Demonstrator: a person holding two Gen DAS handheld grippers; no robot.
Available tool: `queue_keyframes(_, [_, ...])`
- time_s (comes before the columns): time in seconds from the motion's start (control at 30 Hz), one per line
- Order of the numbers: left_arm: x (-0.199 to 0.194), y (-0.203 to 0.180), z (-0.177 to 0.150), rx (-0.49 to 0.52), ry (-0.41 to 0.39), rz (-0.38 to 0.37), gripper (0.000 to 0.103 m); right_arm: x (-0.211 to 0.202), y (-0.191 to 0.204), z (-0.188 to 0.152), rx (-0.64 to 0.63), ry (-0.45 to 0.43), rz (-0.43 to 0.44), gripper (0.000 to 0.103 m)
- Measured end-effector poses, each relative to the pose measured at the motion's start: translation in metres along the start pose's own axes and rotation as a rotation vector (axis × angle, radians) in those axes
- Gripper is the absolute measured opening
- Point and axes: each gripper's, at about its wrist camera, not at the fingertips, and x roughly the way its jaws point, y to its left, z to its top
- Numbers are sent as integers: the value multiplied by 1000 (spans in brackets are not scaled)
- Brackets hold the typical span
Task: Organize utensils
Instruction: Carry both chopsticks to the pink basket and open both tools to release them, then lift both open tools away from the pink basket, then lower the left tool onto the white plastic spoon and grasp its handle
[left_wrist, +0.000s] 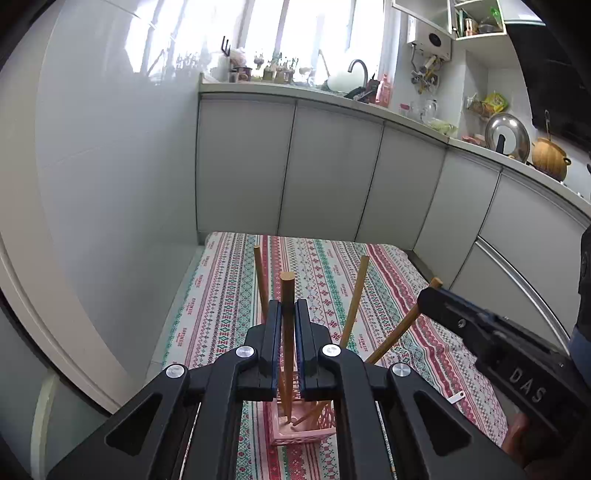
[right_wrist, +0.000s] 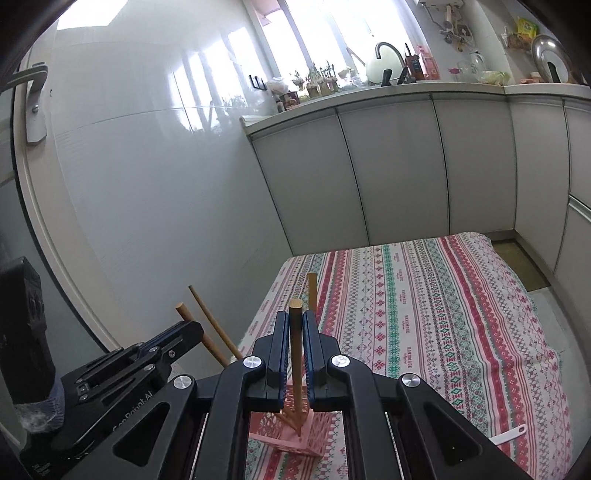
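Note:
A pink lattice holder (left_wrist: 301, 430) stands on the patterned tablecloth (left_wrist: 221, 295) and holds several wooden sticks. My left gripper (left_wrist: 287, 306) is shut on one upright wooden stick (left_wrist: 287, 291) whose lower end is inside the holder. My right gripper (right_wrist: 295, 319) is shut on another upright wooden stick (right_wrist: 295, 314) that also reaches down into the holder (right_wrist: 295, 432). The right gripper shows at the right of the left wrist view (left_wrist: 424, 299); the left gripper shows at the lower left of the right wrist view (right_wrist: 195, 330). Other sticks (left_wrist: 354, 299) lean outward.
A white utensil handle (right_wrist: 508, 435) lies on the cloth to the right of the holder. Grey cabinet doors (left_wrist: 332, 173) and a glossy white wall (left_wrist: 110, 166) border the table. The counter above carries a sink, bottles and pots.

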Motion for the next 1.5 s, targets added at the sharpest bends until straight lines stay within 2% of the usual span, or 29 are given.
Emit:
queue_keyframes(0.2, [1,7,1,-43,7,-6,8,12,3,-1,15,19,9,8])
queue_keyframes(0.43, [-2,3,5,-23,18,-1,11,10,1,4,29,27,17,14])
queue_keyframes(0.57, [-11,4,6,-43,12,3,35,3,-4,8,51,22,25,17])
queue_keyframes(0.73, [-27,3,8,-34,19,19,50,-16,-16,15,76,32,13,17])
queue_keyframes(0.8, [-34,1,7,-18,42,26,61,-25,-21,17,77,47,2,18])
queue_keyframes(0.9, [-41,-1,1,7,110,40,67,-37,-30,18,76,98,-24,18])
queue_keyframes(1.0, [-43,2,-7,-2,203,35,68,-44,-43,14,97,176,-40,18])
queue_keyframes(1.2, [-41,2,-26,-28,372,-32,70,-52,-76,-4,157,319,-77,19])
queue_keyframes(1.23, [-41,0,-30,-18,387,-38,70,-53,-80,-8,160,337,-85,21])
queue_keyframes(1.3, [-41,-8,-38,17,417,-54,70,-55,-87,-17,156,375,-108,37])
queue_keyframes(1.33, [-40,-13,-42,38,433,-62,70,-57,-91,-22,153,396,-120,60])
queue_keyframes(1.37, [-40,-19,-48,59,450,-72,70,-59,-94,-25,151,407,-126,68])
queue_keyframes(1.5, [-36,-36,-70,137,519,-96,70,-63,-102,-42,107,476,-164,68])
